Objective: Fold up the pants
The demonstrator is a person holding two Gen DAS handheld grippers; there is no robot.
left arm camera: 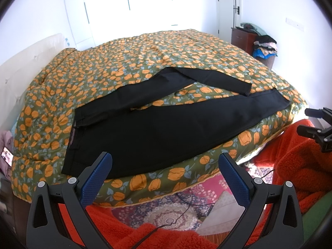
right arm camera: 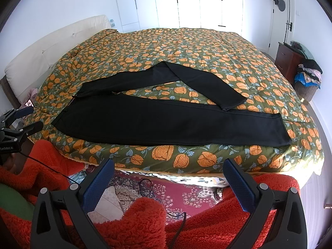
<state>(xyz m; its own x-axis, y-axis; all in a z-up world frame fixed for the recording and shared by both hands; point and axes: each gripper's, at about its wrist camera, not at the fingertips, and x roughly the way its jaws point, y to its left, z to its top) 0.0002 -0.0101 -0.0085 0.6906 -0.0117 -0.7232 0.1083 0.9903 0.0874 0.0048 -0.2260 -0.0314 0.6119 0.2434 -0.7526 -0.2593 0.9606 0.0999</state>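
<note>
- Lying flat on the quilt point(right arm camera: 207, 47) are the black pants point(right arm camera: 166, 122), with the waist toward the left side and the cuffs toward the right.
- One leg runs straight along the near edge of the bed; the far leg point(right arm camera: 199, 78) is bent back in a V shape, so its cuff point(right arm camera: 234, 103) rests near the straight leg, almost touching it.
- Both grippers hover in front of the bed edge and hold nothing: the left gripper point(left arm camera: 164, 166) has its jaws wide apart, and the right gripper point(right arm camera: 169, 172) is spread apart in the same way.
- I judge that no fold is made yet (the first step is probably to straighten the bent leg).
- To do it well, take the far cuff with the right gripper, low and close to the hem, so only one leg is lifted.
- Pull it out slowly toward the right until the leg is straight, then lay it on top of the near leg, seam on seam.
- The left gripper can press or hold the waist point(left arm camera: 72, 137), so the cloth does not slide on the quilt.
- A risk is to pinch the quilt together with the thin black cloth.
</note>
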